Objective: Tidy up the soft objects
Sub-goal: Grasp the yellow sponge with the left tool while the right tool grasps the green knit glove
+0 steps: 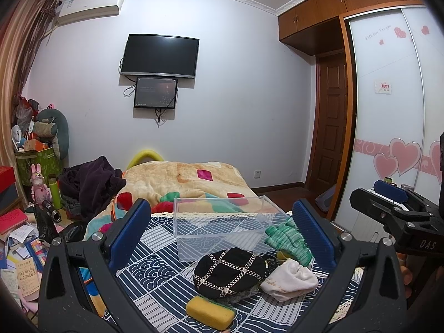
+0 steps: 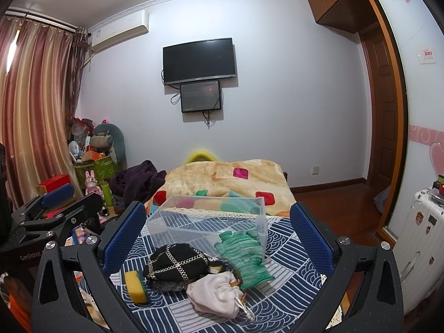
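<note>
Both grippers, left gripper (image 1: 222, 233) and right gripper (image 2: 219, 236), hover side by side above the bed (image 2: 285, 252), jaws spread wide and empty, aimed at the clear plastic box (image 1: 222, 222).

The right gripper (image 1: 399, 208) is showing "DAS" in white on its black body. The left gripper (image 2: 58, 211) is displaying "GenRobot".

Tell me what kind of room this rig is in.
A home bedroom, most likely. A bed with a plush blanket takes up the middle, a TV is mounted on the far wall, and a sliding-door wardrobe with pink heart decals stands at the right.
</note>
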{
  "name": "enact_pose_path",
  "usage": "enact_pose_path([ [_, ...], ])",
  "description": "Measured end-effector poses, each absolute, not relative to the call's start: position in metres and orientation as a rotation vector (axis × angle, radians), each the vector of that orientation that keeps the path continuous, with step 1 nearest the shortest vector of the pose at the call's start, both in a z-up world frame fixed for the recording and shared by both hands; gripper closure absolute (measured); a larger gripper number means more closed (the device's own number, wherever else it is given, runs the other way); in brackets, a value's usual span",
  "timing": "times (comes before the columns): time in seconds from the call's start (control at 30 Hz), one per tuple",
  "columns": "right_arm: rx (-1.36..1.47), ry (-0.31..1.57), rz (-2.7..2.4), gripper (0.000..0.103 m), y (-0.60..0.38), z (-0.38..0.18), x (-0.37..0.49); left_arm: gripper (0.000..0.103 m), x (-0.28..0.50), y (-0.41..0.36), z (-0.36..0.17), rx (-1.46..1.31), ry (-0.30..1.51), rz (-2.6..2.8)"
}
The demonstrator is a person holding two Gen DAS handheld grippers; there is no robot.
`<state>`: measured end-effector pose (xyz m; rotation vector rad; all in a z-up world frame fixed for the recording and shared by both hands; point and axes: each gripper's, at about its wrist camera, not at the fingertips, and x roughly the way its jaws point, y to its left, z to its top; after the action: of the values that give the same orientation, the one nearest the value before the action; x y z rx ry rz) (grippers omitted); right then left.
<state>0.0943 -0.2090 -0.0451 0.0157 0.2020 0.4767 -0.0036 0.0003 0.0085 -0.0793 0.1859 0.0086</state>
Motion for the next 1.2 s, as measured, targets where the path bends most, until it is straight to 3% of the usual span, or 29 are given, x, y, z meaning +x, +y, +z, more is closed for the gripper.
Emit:
enact_pose_path([
  [0.47, 0.018, 0.219, 0.475, 0.000, -0.212, -0.048, 0.099, 0.000, 0.006, -0.002, -0.001, -0.081, 0.252, 0.002],
  [1.07, 0.031, 0.512, 0.451, 0.000, -0.219, -0.115, 0.157, 0.000, 0.056, 0.014, -0.115, -0.171, 0.678, -0.050],
  [1.13, 0.032, 0.541, 0.451, 0.000, -0.219, -0.122, 0.162, 0.007, 0.060, 0.016, -0.120, -0.178, 0.693, -0.052],
  [1.2, 0.035, 0.568, 0.449, 0.000, -0.219, -0.127, 0.168, 0.020, 0.063, 0.015, -0.125, -0.179, 0.715, -0.065],
])
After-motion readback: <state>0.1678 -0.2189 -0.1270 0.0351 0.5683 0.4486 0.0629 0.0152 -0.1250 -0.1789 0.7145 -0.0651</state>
